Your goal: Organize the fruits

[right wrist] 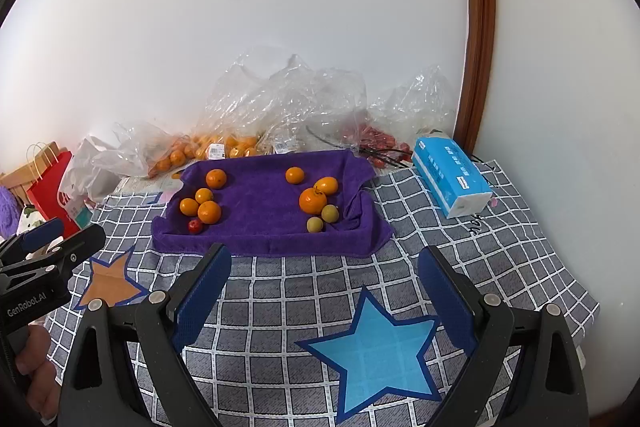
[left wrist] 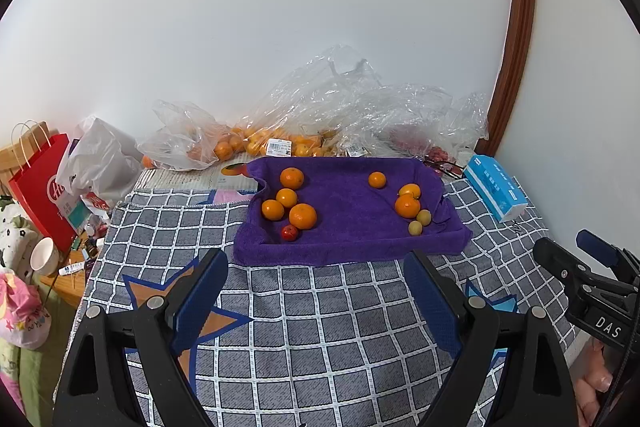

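A purple towel [left wrist: 344, 223] [right wrist: 260, 219] lies on the checked cloth and holds loose fruit. On its left are several oranges [left wrist: 302, 215] [right wrist: 209, 211] and a small red fruit [left wrist: 289, 233] [right wrist: 195, 225]. On its right are three oranges [left wrist: 407, 205] [right wrist: 313, 200] and two small yellow-green fruits [left wrist: 415, 227] [right wrist: 315, 225]. My left gripper [left wrist: 316, 267] is open and empty, in front of the towel. My right gripper [right wrist: 325, 263] is open and empty, also short of the towel. Each gripper shows at the edge of the other's view.
Clear plastic bags with oranges [left wrist: 264, 143] [right wrist: 216, 147] and red fruit [right wrist: 380, 139] lie against the back wall. A blue tissue pack [left wrist: 496, 193] [right wrist: 452, 181] sits at the right. A red paper bag [left wrist: 44, 187], white bag and cup [left wrist: 42, 255] stand left.
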Demonstrator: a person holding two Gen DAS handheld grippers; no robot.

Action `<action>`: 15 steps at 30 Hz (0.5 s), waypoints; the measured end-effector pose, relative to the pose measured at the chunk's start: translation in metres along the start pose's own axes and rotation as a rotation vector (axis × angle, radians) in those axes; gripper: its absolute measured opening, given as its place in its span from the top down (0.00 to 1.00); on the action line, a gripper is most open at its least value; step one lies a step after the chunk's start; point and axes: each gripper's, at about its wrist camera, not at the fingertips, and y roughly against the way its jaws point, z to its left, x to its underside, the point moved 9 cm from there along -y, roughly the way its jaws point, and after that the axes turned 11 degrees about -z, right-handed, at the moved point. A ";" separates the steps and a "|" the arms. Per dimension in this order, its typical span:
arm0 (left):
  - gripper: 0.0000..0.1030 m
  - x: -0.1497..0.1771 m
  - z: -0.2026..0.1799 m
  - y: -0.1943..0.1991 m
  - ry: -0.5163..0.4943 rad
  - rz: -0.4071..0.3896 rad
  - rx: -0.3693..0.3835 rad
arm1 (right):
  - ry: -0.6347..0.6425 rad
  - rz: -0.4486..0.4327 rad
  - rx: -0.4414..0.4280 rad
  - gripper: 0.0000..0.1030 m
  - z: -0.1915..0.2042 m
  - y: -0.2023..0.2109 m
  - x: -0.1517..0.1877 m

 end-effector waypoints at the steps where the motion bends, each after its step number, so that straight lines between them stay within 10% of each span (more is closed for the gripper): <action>1: 0.13 0.000 0.000 0.000 0.000 0.000 -0.001 | 0.000 0.001 -0.001 0.09 0.000 0.000 0.000; 15: 0.13 0.001 -0.001 0.001 0.003 0.005 -0.002 | 0.001 -0.002 0.000 0.09 0.001 0.001 -0.001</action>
